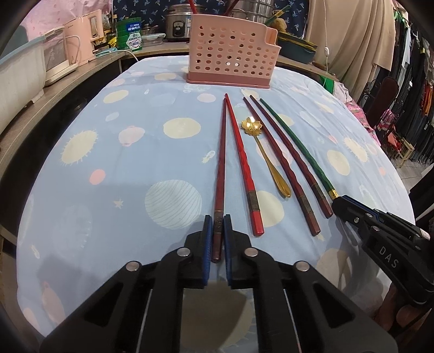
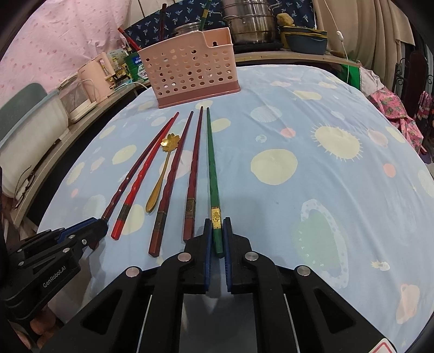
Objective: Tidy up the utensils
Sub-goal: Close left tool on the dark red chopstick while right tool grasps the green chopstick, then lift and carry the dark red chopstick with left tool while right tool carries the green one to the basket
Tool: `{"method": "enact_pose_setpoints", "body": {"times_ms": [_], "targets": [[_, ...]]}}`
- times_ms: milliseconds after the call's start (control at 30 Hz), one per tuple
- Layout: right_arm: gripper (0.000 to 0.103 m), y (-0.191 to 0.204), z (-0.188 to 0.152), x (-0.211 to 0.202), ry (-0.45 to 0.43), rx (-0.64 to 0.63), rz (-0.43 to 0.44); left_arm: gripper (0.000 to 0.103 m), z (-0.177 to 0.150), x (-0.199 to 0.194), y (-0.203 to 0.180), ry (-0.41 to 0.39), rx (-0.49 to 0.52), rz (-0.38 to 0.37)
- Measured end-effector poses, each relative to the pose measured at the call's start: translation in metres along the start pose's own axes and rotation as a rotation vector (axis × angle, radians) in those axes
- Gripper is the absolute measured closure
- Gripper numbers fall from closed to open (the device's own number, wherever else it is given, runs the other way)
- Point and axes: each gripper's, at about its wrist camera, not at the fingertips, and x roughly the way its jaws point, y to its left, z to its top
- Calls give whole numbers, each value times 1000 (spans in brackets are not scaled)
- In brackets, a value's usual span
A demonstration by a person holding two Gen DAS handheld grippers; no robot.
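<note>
Our left claw pinches the dark red wooden chopstick's butt; our right claw clamps the green chopstick. Ahead stands the pink perforated plastic holder. Gripped so near the ends, tips could droop and snag the counter's cloth.

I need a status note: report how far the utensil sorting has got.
Done: some chopsticks already stand in the pink holder. In hand: left gripper clamps a dark red chopstick, right gripper the green chopstick. Left: three red chopsticks and the gold spoon.
</note>
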Motion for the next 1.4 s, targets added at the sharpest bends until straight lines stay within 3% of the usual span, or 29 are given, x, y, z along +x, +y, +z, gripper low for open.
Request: {"method": "enact_pose_setpoints", "body": {"times_ms": [200, 767, 1400], "targets": [[96, -2, 3, -6, -10, 12, 11, 96, 1, -5, 2, 0, -11, -4], [96, -11, 32, -48, -127, 57, 40, 96, 30, -50, 18, -95, -74, 3], [96, -24, 118, -100, -350, 123, 100, 96, 118, -99, 30, -318, -102, 23]]}}
